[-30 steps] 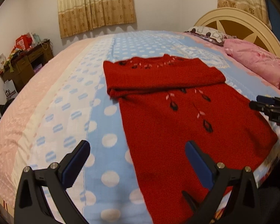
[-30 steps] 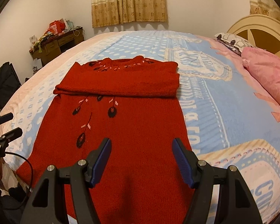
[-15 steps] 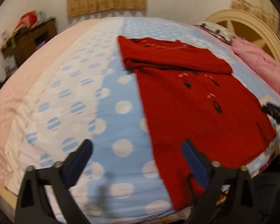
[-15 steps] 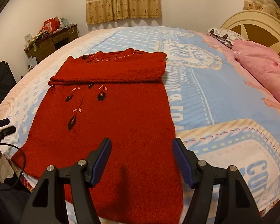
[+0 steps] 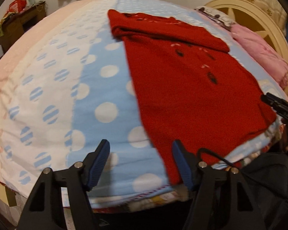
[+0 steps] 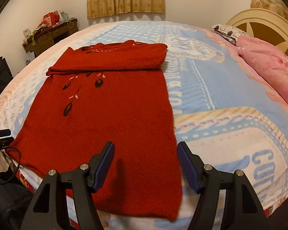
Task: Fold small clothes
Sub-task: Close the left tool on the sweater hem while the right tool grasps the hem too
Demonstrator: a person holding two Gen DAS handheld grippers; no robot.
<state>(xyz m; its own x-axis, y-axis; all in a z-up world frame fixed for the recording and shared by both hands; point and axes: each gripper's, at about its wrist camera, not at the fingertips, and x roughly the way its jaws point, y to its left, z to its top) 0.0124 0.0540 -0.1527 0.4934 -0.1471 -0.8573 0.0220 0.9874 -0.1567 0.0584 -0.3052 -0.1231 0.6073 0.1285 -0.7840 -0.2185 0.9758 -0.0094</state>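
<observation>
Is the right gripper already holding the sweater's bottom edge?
No. The right gripper hovers open above the red sweater, with nothing between its fingers.

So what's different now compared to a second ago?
Both grippers have dropped toward the near hem of the red sweater. The left gripper has just been closing partway, with only the sweater's edge between its fingers, ungripped. The right gripper is unchanged, open. The sweater lies as before.

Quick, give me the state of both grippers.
Left gripper: open, jaws have just been closing, holding nothing; red knitted sweater edge lies beneath.
Right gripper: open, empty, above the sweater.
</observation>
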